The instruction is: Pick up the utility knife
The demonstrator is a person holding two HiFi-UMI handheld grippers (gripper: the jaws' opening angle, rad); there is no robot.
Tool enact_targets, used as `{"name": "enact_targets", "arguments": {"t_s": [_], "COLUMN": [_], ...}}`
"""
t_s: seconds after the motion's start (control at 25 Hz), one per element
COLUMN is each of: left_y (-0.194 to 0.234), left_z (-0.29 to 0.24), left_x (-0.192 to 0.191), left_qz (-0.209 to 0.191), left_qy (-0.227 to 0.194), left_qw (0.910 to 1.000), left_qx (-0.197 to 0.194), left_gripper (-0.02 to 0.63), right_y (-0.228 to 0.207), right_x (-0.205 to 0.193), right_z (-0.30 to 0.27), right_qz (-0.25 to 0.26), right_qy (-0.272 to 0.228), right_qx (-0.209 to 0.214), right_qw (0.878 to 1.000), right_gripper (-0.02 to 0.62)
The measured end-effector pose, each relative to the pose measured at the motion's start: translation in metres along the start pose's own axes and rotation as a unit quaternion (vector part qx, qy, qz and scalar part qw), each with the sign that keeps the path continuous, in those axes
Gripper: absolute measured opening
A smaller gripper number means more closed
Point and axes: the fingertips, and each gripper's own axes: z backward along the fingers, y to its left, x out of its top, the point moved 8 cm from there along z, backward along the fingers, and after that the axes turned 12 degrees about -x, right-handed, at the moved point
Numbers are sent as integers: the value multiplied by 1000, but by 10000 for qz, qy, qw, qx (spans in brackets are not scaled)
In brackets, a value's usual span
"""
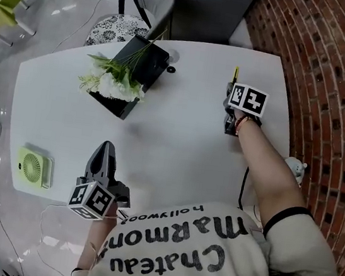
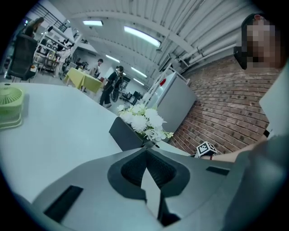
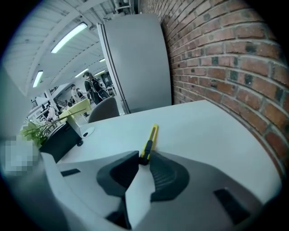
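The utility knife [image 1: 235, 75] is slim and yellow with a black slider, and lies on the white table [image 1: 178, 141] near the far right edge. In the right gripper view the knife [image 3: 151, 139] points away from me, its near black end between the jaw tips. My right gripper [image 3: 143, 159] is shut on that end; from the head view this gripper [image 1: 232, 91] sits just behind the knife. My left gripper [image 1: 106, 147] hovers near the table's front left, jaws together with nothing in them; the left gripper view shows its tips [image 2: 146, 151] meeting.
A black planter with white flowers [image 1: 127, 77] stands at the table's back left. A green fan [image 1: 34, 168] sits at the front left corner. A brick wall [image 1: 331, 93] runs close along the right side. A chair [image 1: 128, 23] stands beyond the table.
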Motion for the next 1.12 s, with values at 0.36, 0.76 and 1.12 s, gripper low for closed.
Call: {"name": "enact_targets", "arguments": {"t_s": [0.36,0.76,1.12], "left_y": [-41,-97,-137], "left_z": [11,22,36], "left_x": [-12,-48,-73], "left_qz": [39,-46,53], "left_qy": [-117,104,178], "left_qw": [9996,9981,9962], "left_qx": [-273,-610,-851], "left_gripper": [1,2,1], "right_y": [-23,-48,-41], "right_x": [-35,-98,-155], "right_z": [32,92,151], "right_qz": [-493,-461,-637], "right_qy": [309,640,962], "right_qx": [355,745,1421], "right_qw": [9977,9941,9831], "right_gripper": [75,75,74]}}
